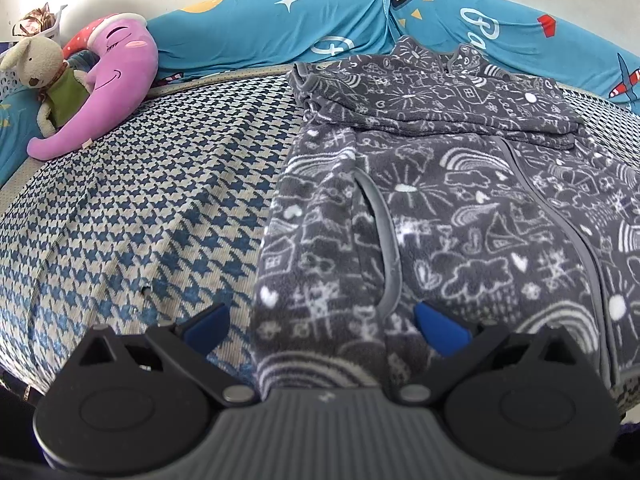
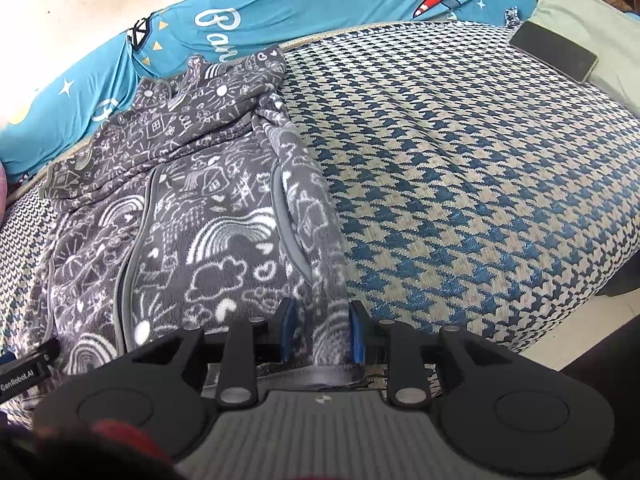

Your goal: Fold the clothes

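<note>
A: Item one, the garment?

B: Grey fleece jacket with white doodle print (image 1: 440, 208), lying flat on the blue-and-cream houndstooth bed cover (image 1: 140, 208). Its top part is folded down over the body near the far edge, against the teal printed bolster (image 1: 248, 36). Its hem reaches the near edge of the cover. A grey-trimmed zip runs down the front; a curved pocket opening sits on each side.

A: Left gripper?

B: Left gripper, black with blue pads (image 1: 322, 324), jaws spread wide over the hem at the jacket's left side. One pad hangs over bare cover, the other over fleece. Nothing is pinched between them.

A: Right gripper?

B: Right gripper, same build (image 2: 323, 334), jaws narrow. The jacket's right side edge runs up between the two pads, at the hem. A sliver of gap shows on either side of the fabric, so I cannot tell whether the pads press on it.

A: Other stock?

B: Purple plush moon pillow (image 1: 116, 84) and beige plush bear in a green vest (image 1: 44, 76), far left corner. Dark flat phone (image 2: 554, 54) on a pale green cushion (image 2: 592, 28), far right corner. Right half of the cover bare.
</note>
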`<state>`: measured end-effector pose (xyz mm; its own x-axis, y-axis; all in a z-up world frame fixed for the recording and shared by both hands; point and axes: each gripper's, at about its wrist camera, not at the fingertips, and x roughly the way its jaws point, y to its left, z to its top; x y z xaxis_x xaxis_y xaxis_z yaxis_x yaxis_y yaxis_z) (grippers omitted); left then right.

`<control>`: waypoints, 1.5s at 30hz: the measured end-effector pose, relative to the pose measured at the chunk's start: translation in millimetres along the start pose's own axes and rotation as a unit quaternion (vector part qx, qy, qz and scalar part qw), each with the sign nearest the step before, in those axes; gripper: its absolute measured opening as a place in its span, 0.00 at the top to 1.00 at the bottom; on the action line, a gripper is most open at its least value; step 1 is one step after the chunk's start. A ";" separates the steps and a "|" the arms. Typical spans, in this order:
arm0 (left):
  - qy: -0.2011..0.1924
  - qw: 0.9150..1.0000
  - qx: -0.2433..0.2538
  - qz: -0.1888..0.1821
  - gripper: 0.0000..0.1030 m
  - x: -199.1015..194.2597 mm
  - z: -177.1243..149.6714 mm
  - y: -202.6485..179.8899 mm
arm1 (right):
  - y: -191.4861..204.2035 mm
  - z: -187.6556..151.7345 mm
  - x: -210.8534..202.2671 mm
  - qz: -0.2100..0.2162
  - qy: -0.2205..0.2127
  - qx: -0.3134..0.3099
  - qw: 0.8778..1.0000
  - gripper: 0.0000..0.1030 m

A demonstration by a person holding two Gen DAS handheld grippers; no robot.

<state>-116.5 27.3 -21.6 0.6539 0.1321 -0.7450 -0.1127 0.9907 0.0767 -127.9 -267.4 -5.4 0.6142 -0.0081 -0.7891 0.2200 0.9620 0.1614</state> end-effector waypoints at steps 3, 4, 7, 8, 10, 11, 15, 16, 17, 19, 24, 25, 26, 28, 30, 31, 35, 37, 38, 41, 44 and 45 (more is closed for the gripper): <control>0.002 1.000 0.003 -0.004 0.00 -2.2 -1.9 1.0 | -0.1 -1.0 -6.1 -0.001 -0.014 0.000 1.000 0.75; 0.001 1.000 0.002 -0.005 0.00 -3.5 -2.2 1.6 | -0.1 -1.0 -8.4 -0.002 -0.021 0.001 1.000 0.75; -0.011 1.000 -0.004 -0.012 0.00 -9.8 -2.5 3.7 | 0.6 0.4 -15.7 -0.009 -0.049 -0.001 0.999 0.75; -0.018 1.000 -0.004 -0.016 0.00 -12.4 -2.0 3.6 | 0.9 1.0 -17.6 -0.009 -0.057 -0.001 0.998 0.75; -0.031 0.999 0.000 -0.018 0.00 -15.0 0.2 1.4 | 1.3 2.1 -20.0 0.000 -0.068 0.002 0.998 0.75; -0.037 0.999 0.001 -0.018 0.00 -16.3 1.2 0.3 | 1.6 2.6 -21.1 0.005 -0.074 0.003 0.997 0.75; -0.054 0.998 -0.006 -0.031 0.00 -17.3 7.5 -3.4 | 5.9 3.7 -22.4 0.025 -0.092 -0.006 0.995 0.75; -0.059 0.998 -0.006 -0.033 0.00 -17.4 9.2 -5.4 | 7.0 3.9 -22.7 0.031 -0.096 -0.008 0.995 0.75; -0.063 0.997 -0.002 -0.034 0.00 -17.8 10.2 -9.1 | 8.2 4.2 -23.0 0.036 -0.101 -0.011 0.994 0.75; -0.068 0.997 0.008 -0.037 0.00 -17.7 11.4 -17.4 | 11.3 4.3 -23.9 0.043 -0.111 -0.018 0.993 0.75; -0.073 0.996 0.034 -0.045 0.00 -14.3 10.9 -37.4 | 22.7 6.3 -18.1 0.054 -0.117 -0.033 0.991 0.75; -0.070 0.996 0.038 -0.045 0.00 -12.5 10.5 -40.1 | 23.4 7.5 -14.3 0.054 -0.112 -0.030 0.992 0.75; -0.067 0.996 0.041 -0.045 0.00 -10.8 10.1 -42.7 | 24.1 8.6 -10.1 0.053 -0.106 -0.026 0.993 0.75; -0.061 0.996 0.042 -0.045 0.00 -6.8 9.2 -45.3 | 22.7 10.7 1.5 0.045 -0.085 -0.011 0.995 0.75; -0.054 0.997 0.043 -0.044 0.00 -3.0 8.6 -46.3 | 19.4 11.4 11.1 0.032 -0.073 0.004 0.997 0.75; -0.052 0.997 0.041 -0.044 0.00 -1.8 8.5 -46.0 | 18.7 11.3 14.6 0.020 -0.068 0.007 0.997 0.75; -0.041 0.997 0.038 -0.049 0.00 1.9 6.2 -43.4 | 8.9 10.1 22.9 0.005 -0.055 0.038 0.998 0.76; -0.036 0.997 0.030 -0.053 0.00 2.9 5.1 -40.5 | 5.2 10.3 25.1 0.003 -0.052 0.047 0.998 0.76; -0.033 0.998 0.025 -0.055 0.00 3.3 4.7 -39.0 | 5.1 10.0 25.6 0.001 -0.051 0.046 0.998 0.76; -0.028 0.998 0.025 -0.058 0.00 3.8 2.8 -37.4 | 5.3 9.0 25.9 -0.004 -0.051 0.044 0.998 0.77; -0.027 0.998 0.027 -0.059 0.00 3.3 1.4 -36.8 | 2.1 9.4 25.2 -0.002 -0.051 0.057 0.997 0.77; -0.026 0.998 0.027 -0.059 0.00 3.0 0.8 -36.6 | 1.2 9.6 24.8 0.000 -0.051 0.061 0.997 0.77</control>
<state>-109.8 -8.5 -26.1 0.6981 0.0151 -0.7158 0.0072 0.9996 0.0281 -105.0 -269.1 -19.1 0.6861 -0.0426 -0.7263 0.3079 0.9215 0.2368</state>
